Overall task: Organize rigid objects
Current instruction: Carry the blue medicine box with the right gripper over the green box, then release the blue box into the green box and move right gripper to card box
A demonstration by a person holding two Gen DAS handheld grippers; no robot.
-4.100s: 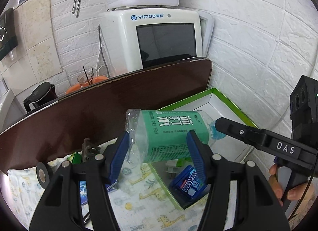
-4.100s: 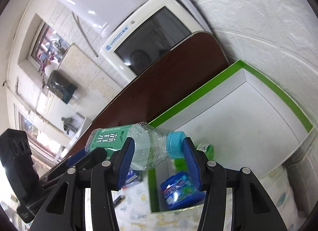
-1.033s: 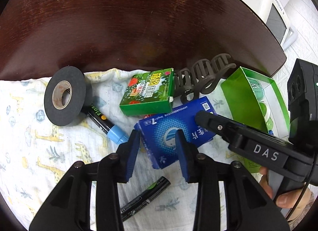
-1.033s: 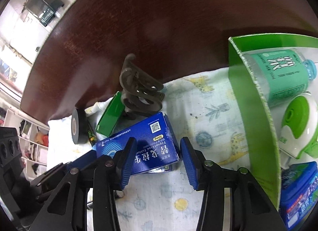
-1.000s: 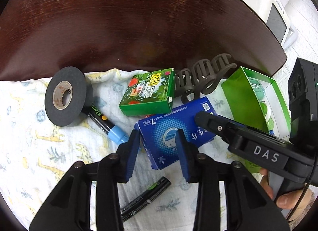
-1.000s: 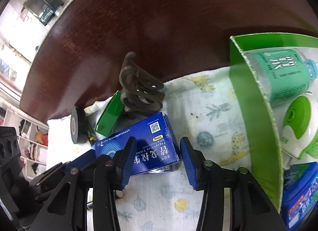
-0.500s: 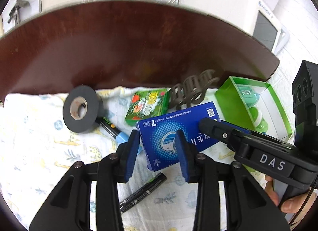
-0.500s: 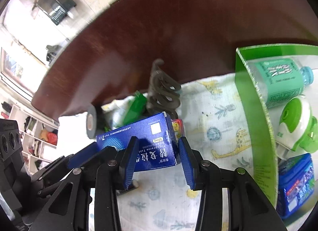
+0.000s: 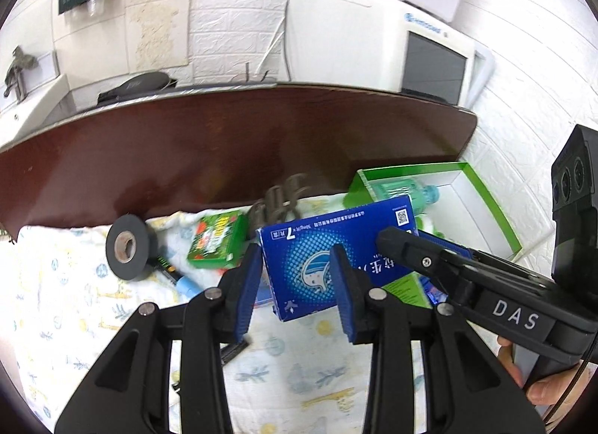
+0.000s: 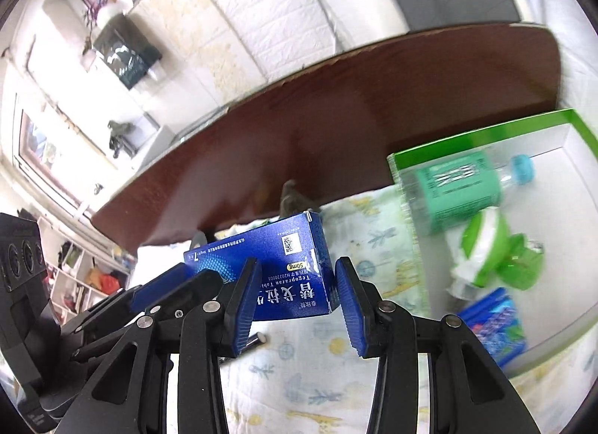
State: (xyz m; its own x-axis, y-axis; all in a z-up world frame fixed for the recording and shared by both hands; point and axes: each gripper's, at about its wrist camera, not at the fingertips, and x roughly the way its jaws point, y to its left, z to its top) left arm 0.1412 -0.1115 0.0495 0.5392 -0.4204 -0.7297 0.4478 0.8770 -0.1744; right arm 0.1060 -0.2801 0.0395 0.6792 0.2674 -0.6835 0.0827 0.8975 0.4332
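Dark wooden table (image 9: 209, 168) fills the middle band of both views, with a printed cloth (image 9: 67, 307) over its near part. Green-rimmed white box (image 10: 560, 179) sits right of centre in the right wrist view and serves, by the look of it, as the collecting bin. Already inside: a green-labelled water bottle (image 10: 463, 187) lying on its side at the box's upper end, a white-and-green plug-in device (image 10: 482, 243) below it, and a blue packet (image 10: 493, 322) at the lower end. In hand now: the blue tablet box (image 9: 336, 258), off the cloth at centre frame and short of the green-rimmed box. The left gripper (image 9: 295, 284) has its jaws narrowed on the box's left end; the right gripper (image 10: 295, 295) has its jaws narrowed on the right end, pads flat against both sides. Both grip firmly, as far as can be seen. Left on the cloth in the left wrist view: black tape roll (image 9: 127, 247) at middle left, small green carton (image 9: 216, 243) to its right, dark claw hair clip (image 9: 280, 202) just behind the tablet box, a marker with a light blue cap (image 9: 179, 277), and a dark slim object, partly hidden under the left fingers. Judgement: roughly three items binned, one in transit, about five to go.
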